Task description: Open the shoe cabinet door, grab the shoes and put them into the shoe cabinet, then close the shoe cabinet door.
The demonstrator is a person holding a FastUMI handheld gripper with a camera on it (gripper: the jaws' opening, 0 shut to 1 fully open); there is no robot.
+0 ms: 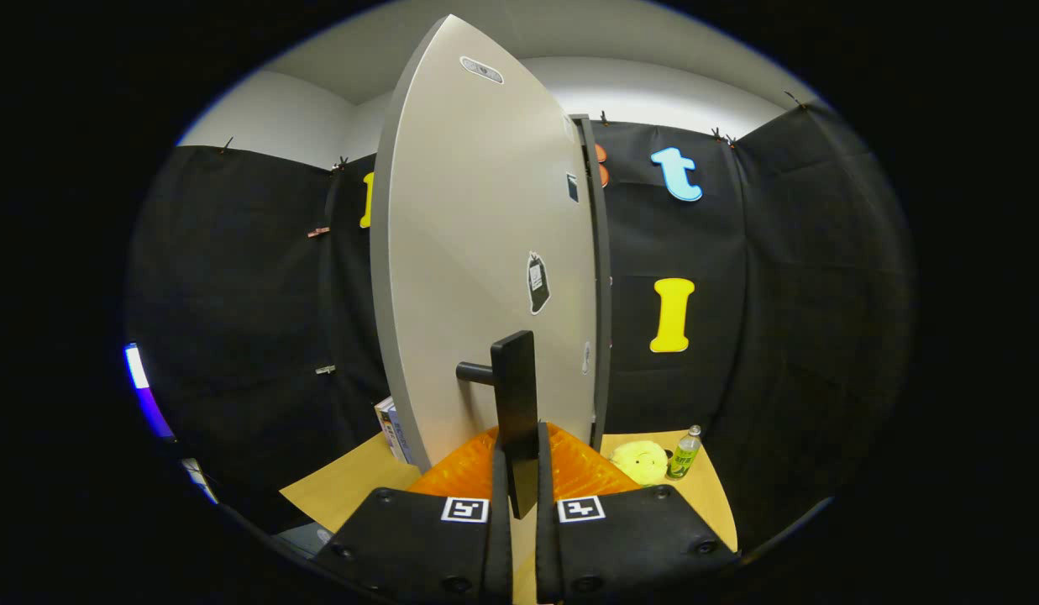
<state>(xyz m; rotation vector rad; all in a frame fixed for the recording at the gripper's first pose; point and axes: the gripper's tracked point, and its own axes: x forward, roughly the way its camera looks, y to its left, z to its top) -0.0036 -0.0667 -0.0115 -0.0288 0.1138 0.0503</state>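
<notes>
Shoe cabinet door (477, 252) stands before us; our gripper (520, 470) fingers clamp its black handle (516, 403).

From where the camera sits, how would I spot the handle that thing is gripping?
Find the tall grey cabinet door standing in front of the black cloth wall. Low on its face a dark handle juts out on a short stub. It is the flat upright bar whose lower end sits between the gripper fingers, unlike the flat stickers above.

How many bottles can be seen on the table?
1. The bottle stands upright beyond the gripper, beside a yellow plush toy. The cabinet door, whose handle the fingers clamp, may hide others.
</notes>
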